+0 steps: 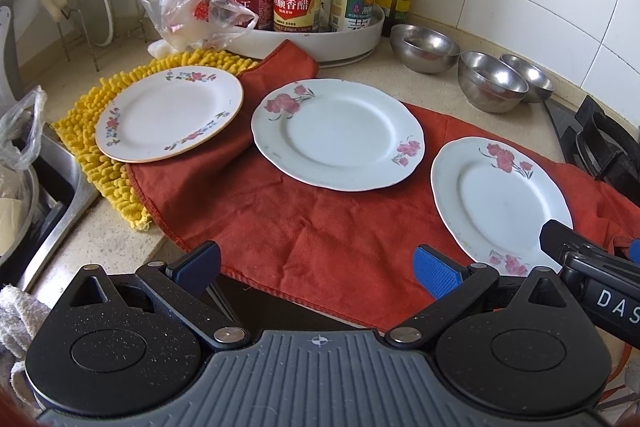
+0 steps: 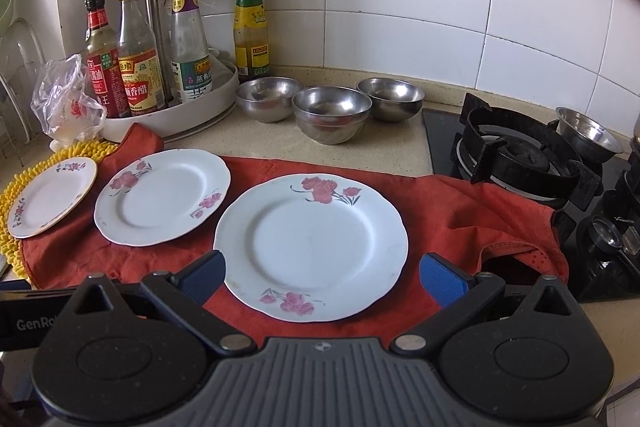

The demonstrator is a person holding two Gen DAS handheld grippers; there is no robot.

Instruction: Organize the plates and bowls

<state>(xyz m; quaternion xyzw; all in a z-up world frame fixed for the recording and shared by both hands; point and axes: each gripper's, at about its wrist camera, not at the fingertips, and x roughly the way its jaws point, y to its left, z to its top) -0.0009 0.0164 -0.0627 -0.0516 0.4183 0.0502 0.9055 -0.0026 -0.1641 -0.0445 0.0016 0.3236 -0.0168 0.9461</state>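
Both grippers — left gripper [image 1: 318,269] and right gripper [image 2: 322,277] — spread wide, holding nothing. Three plates lie apart on the red cloth [image 2: 440,203]; three bowls [image 2: 331,113] behind it. Nearest plate [image 2: 311,247] first: pinch its rim squarely (glazed, likely slippery).

The red cloth [image 2: 304,323] covers the counter in front of the stove [image 2: 520,155]. On it lie three flowered plates in a row: a large plate [image 2: 312,247] nearest, a middle plate [image 2: 162,201] to its left, and a small plate [image 2: 52,195] farther left, partly over a yellow mat [image 2: 16,255]. Behind the cloth stand three steel bowls [image 2: 331,113], close together. The right gripper [image 2: 322,275] hovers spread wide at the large plate's near edge, empty.
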